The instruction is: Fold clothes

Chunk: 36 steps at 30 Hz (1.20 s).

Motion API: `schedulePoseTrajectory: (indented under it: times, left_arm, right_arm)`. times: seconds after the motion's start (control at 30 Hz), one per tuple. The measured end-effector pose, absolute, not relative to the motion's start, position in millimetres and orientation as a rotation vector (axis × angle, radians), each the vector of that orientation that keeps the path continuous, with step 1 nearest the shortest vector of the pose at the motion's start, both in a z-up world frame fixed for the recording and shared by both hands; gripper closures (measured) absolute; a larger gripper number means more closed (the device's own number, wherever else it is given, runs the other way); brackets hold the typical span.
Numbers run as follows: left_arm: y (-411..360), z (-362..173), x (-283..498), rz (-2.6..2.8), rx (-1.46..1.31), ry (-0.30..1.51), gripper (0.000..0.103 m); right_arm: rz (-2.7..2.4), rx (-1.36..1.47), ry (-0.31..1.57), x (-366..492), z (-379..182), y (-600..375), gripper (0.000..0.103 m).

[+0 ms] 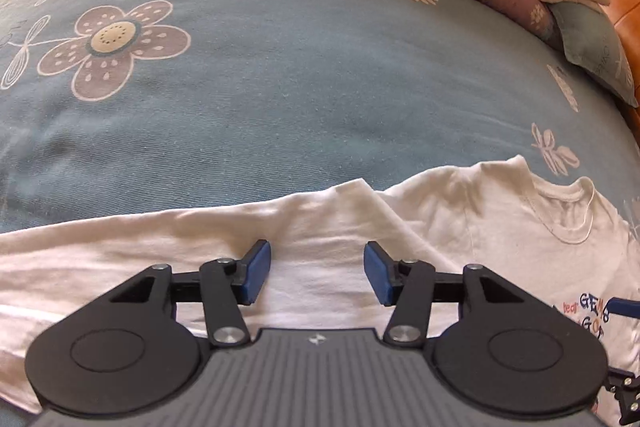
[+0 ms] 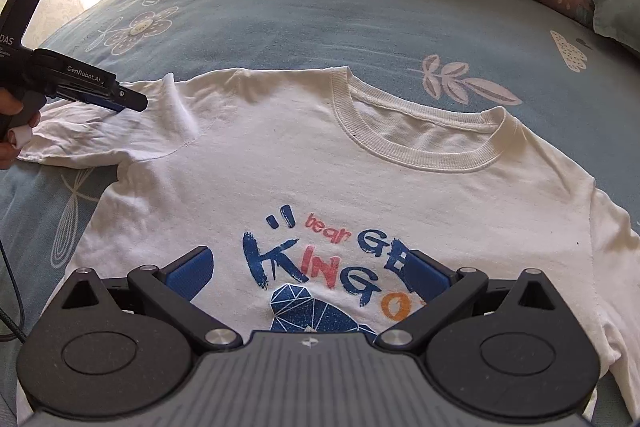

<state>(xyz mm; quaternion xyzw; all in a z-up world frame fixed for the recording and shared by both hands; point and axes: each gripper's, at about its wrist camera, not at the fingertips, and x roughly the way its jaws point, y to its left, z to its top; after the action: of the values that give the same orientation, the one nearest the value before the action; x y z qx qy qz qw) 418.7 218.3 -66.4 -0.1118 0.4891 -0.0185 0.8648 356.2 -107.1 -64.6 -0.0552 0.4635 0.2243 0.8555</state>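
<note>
T-shirt (image 2: 320, 163) lies flat, print up, on the bed (image 2: 280, 19); its sleeve stretches sideways under the left gripper (image 1: 316, 273), the nearer one, jaws apart and empty; right gripper (image 2: 308, 273) gapes over the chest

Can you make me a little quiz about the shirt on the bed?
1. True or false: the white cotton T-shirt lies print-side up on the blue flowered bedsheet.
2. Which sleeve is the left gripper over: A, the wearer's right, or B, the wearer's left?
3. Fill in: the right gripper is ___ and holds nothing.

Key: 1 true. 2 A. 3 open.
</note>
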Motion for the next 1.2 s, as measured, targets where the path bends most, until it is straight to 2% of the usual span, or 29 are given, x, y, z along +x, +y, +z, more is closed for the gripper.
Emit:
schedulePoseTrajectory:
  times: [0.23, 0.43, 0.6, 0.7, 0.87, 1.0, 1.03, 1.1, 1.2]
  left_arm:
    - [220, -36, 408, 0.074, -0.036, 0.967, 0.048]
    - [256, -52, 391, 0.201, 0.013, 1.029, 0.048]
    - [287, -70, 372, 0.255, -0.068, 1.011, 0.047]
    - [302, -79, 366, 0.288, -0.129, 0.996, 0.037]
    - [327, -82, 372, 0.362, -0.224, 0.978, 0.035]
    - [338, -76, 364, 0.409, -0.236, 0.993, 0.035]
    - [339, -72, 360, 0.410, -0.241, 0.987, 0.039]
    - [340, -63, 356, 0.394, -0.218, 0.956, 0.040]
    - [343, -60, 357, 0.373, -0.162, 0.939, 0.037]
  right_arm:
    - [0.507, -0.168, 0.895, 400, -49, -58, 0.000]
    - [0.482, -0.136, 0.903, 457, -60, 2, 0.000]
    - [0.473, -0.175, 0.940, 473, -82, 41, 0.000]
    - [0.456, -0.215, 0.965, 480, -102, 58, 0.000]
    - [0.424, -0.174, 0.902, 507, -103, 59, 0.000]
    - [0.377, -0.148, 0.938, 526, -99, 54, 0.000]
    - [0.366, -0.143, 0.945, 527, -95, 51, 0.000]
    - [0.396, -0.096, 0.929, 519, -82, 40, 0.000]
    - [0.457, -0.081, 0.914, 497, -67, 34, 0.000]
